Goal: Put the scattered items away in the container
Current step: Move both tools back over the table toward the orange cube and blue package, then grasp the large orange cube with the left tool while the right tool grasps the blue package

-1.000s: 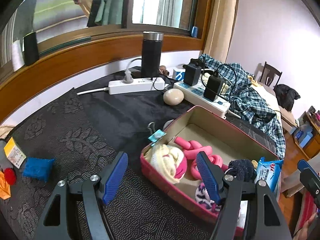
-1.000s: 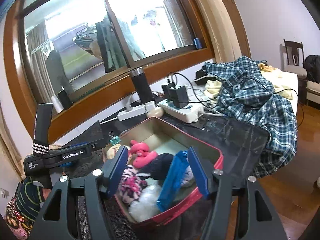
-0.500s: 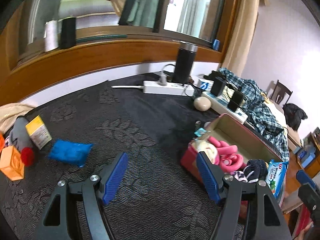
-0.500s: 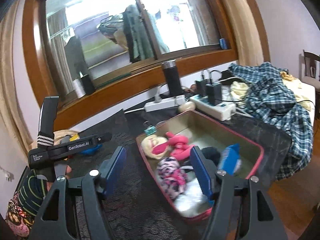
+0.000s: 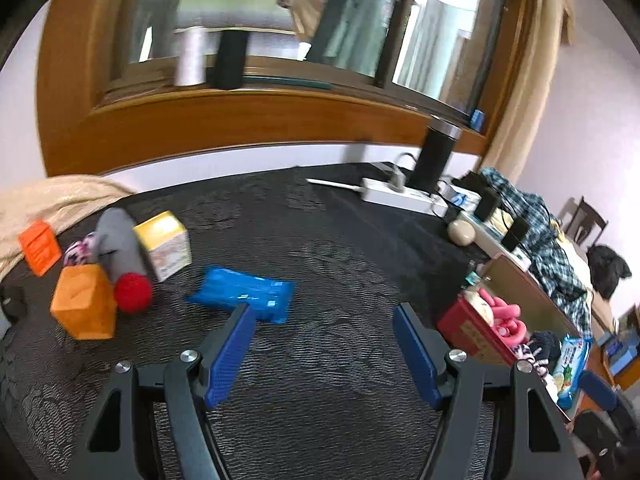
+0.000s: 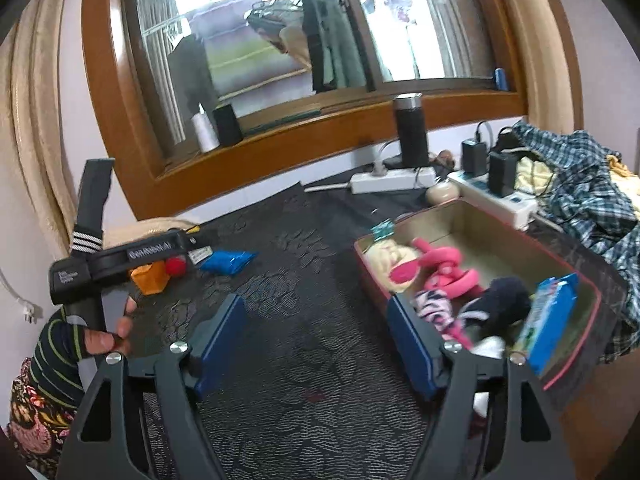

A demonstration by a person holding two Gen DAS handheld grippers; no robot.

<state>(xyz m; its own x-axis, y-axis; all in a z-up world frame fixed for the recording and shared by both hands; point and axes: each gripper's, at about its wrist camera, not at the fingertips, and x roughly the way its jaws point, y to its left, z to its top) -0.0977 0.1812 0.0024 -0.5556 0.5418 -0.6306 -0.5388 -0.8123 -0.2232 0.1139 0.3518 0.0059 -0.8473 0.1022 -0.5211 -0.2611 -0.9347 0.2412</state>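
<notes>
While both jaws are gaping wide and empty, left gripper [image 5: 322, 344] hovering near blue packet [image 5: 244, 294], right gripper [image 6: 316, 336] hanging beside red box [image 6: 568, 364] rim, bare dark bench [image 5: 340, 248] lying between.

We see a wide window [image 6: 320, 40] with a brown wooden frame [image 6: 280, 140], daylight entering through the glass. Beige curtains [image 6: 36, 128] hang at both sides. The wall [image 5: 592, 92] is pale lilac. A dark patterned cloth [image 5: 320, 240] covers the bench. A dark wooden chair [image 5: 582, 220] stands by the far wall, and wood flooring [image 6: 592, 396] shows beside the bench.
</notes>
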